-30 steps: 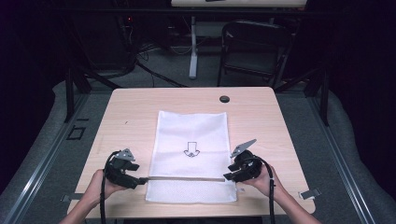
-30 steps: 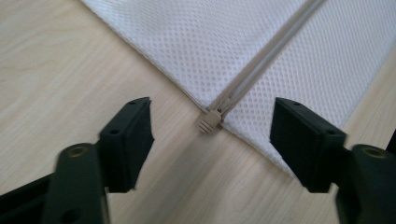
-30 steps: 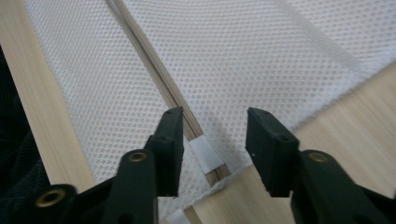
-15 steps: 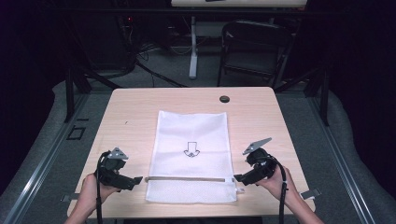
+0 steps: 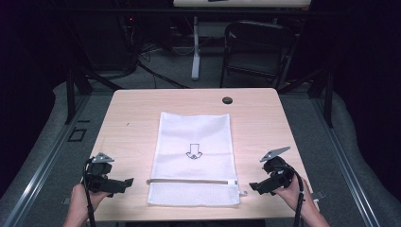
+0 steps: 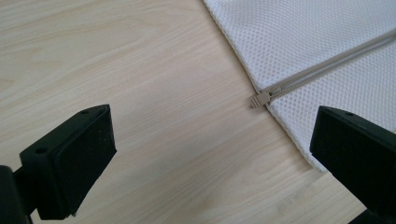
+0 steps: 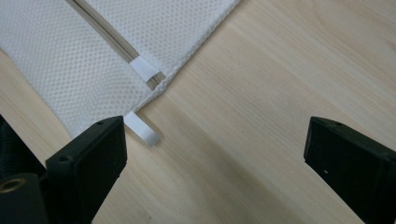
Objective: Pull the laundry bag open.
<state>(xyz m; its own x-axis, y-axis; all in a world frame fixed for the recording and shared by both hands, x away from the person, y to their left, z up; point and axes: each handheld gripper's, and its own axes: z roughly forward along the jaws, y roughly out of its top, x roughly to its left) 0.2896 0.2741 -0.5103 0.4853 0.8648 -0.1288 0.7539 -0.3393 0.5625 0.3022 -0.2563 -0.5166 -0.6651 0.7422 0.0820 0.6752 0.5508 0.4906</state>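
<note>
A: What is seen on the table (image 5: 137, 113)?

B: A white mesh bag (image 5: 194, 156) is laid flat on the middle of the wooden top, its long side running away from the person. A black arrow (image 5: 193, 152) is printed near its centre, pointing toward the person's edge. A grey zip (image 5: 189, 180) runs across the bag near that end, and a small dark round disc (image 5: 227, 100) is set into the table beyond the bag's far edge.

A: How is the left gripper (image 5: 126, 182) held?

B: It is held in the left hand (image 5: 85, 198) near the table's near left corner, pointed toward the bag but kept apart from it. In the left gripper view its jaws are spread wide, with nothing between them except bare wood. The zip pull (image 6: 259, 99) is seen ahead, lying at the bag's edge and resting on the table.

A: And the right gripper (image 5: 254, 187)?

B: It is held in the right hand (image 5: 295, 196) near the near right corner, aimed at the bag and clear of it. Its jaws are likewise spread wide and nothing is gripped. In the right gripper view a white tab (image 7: 144, 129) is seen sticking out from the bag's corner onto the wood, just beside one jaw, and a second white tab (image 7: 145, 68) is sewn across the end of the zip.

A: Is anything seen beyond the table?

B: A dark folding chair (image 5: 257, 52) is stood on the floor behind it.
</note>
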